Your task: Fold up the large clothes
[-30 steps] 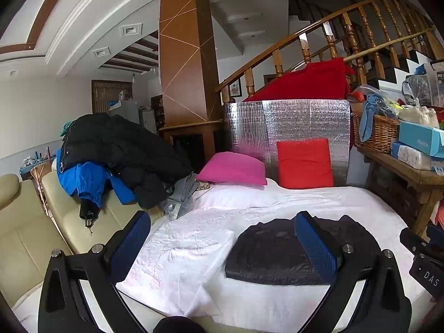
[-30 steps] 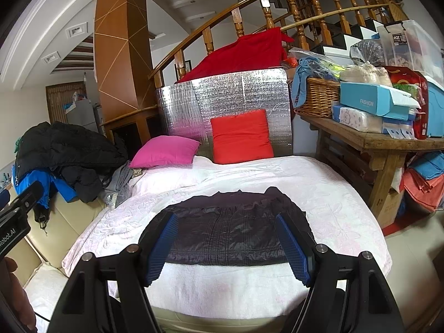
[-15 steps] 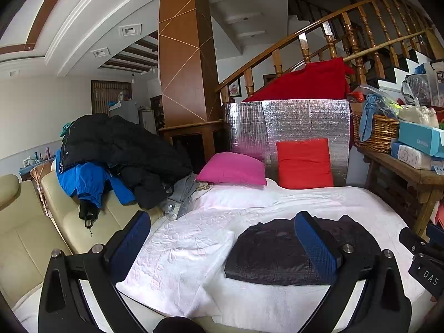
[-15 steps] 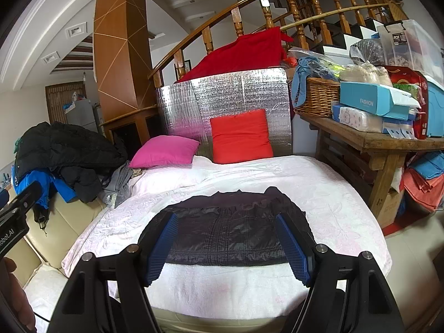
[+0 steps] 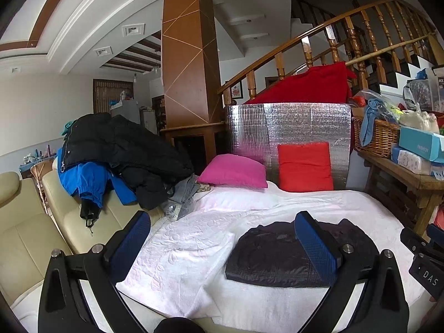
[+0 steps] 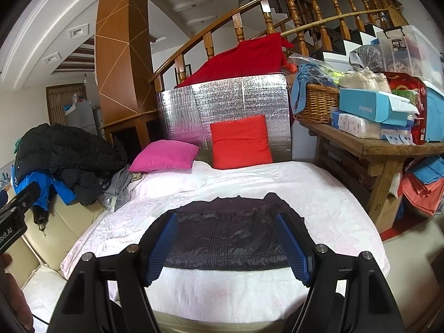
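Both tools stand released and empty: my left tool (image 5: 222, 238) and my right tool (image 6: 226, 242) each show wide-spread blue pads with nothing between them, held above the near end of the bed (image 6: 333, 194). One dark garment (image 6: 227, 233) lies flat on the white quilt, already folded to a compact rectangle, squarely ahead of the right tool and off to the right of the left one. I judge this item finished, or wanting at most a final smoothing. More work waits in the pile of coats (image 5: 119, 149), black over blue, heaped on the cream sofa (image 5: 27, 236) at the left. To do the next step well, I would lift one coat by collar or shoulders with both tools, carry it clear of the folded piece, and spread it flat before any fold. Open room lies on the quilt to the left of the dark garment and behind it, up to the pink cushion (image 5: 233, 170) and red cushion (image 5: 305, 166). Limits to mind: the wooden table (image 6: 388, 149) close along the bed's right side, loaded with boxes and a basket, and the quilt's near edge, where a sleeve could slide off.
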Motion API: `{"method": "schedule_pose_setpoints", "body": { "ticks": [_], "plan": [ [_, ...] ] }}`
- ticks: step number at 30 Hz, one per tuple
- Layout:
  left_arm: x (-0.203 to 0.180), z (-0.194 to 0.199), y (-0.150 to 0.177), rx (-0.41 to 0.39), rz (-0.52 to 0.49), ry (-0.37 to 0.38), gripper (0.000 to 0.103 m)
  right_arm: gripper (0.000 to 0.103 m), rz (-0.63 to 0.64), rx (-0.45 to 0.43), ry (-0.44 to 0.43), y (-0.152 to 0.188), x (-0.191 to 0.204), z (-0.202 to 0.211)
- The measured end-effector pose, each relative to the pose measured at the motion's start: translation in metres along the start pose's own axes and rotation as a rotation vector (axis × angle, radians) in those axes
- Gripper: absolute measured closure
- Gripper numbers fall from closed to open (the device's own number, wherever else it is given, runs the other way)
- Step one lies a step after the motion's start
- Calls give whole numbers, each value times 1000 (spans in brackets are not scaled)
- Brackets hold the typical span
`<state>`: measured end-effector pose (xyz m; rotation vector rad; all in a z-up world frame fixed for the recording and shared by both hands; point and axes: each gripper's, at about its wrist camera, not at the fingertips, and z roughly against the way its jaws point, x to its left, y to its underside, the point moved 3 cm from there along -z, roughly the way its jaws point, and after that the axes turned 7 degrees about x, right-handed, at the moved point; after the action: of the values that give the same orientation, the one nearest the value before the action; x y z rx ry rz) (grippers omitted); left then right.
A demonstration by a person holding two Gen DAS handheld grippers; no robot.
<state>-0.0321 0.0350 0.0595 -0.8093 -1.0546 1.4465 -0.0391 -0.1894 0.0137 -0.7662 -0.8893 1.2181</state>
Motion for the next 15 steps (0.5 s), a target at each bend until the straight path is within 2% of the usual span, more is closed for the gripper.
{"method": "schedule_pose_setpoints", "body": {
  "ticks": [15],
  "plan": [
    [8, 2, 1, -8, 19, -11, 0, 27, 29, 13, 7, -1, 10, -4]
  ]
}}
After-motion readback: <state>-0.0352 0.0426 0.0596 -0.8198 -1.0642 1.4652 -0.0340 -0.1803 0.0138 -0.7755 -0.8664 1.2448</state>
